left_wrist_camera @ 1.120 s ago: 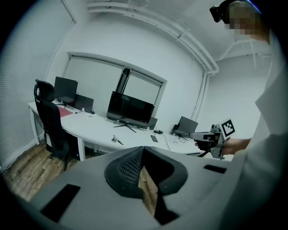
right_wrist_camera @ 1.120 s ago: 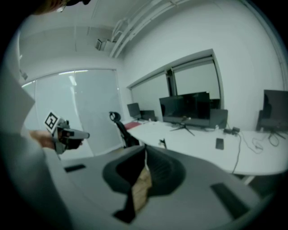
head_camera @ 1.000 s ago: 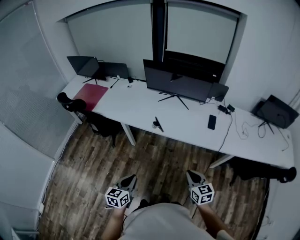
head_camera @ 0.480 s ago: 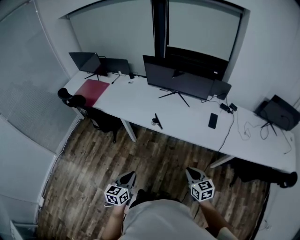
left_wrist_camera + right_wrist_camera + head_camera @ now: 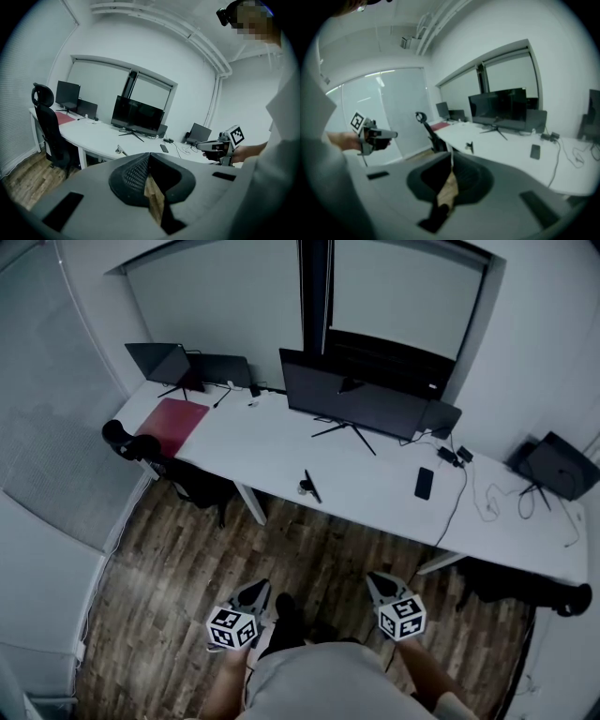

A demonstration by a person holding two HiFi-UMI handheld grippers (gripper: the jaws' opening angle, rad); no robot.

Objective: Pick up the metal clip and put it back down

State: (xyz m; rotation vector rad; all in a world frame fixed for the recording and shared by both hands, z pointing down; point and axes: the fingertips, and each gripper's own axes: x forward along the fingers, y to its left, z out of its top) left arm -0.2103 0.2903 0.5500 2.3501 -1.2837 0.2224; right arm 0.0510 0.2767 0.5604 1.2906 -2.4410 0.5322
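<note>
The metal clip (image 5: 307, 487) is a small dark clip lying near the front edge of the long white desk (image 5: 272, 451). It also shows in the left gripper view (image 5: 121, 150) and the right gripper view (image 5: 469, 146). Both grippers are held low by the person's body, over the wooden floor and far from the desk. My left gripper (image 5: 258, 589) has its jaws closed together, with nothing between them (image 5: 149, 155). My right gripper (image 5: 378, 579) looks the same, tips meeting and empty (image 5: 451, 154).
On the desk stand a large dark monitor (image 5: 352, 404) and a black phone (image 5: 424, 483) with cables to its right. A red mat (image 5: 172, 416) and laptops lie at the left end. A black office chair (image 5: 131, 442) stands by the desk's left corner. Wooden floor (image 5: 328, 554) separates me from the desk.
The head view has shifted slightly and a foot has come forward between the grippers. Both grippers stay low and shut. The clip has not moved on the desk.
</note>
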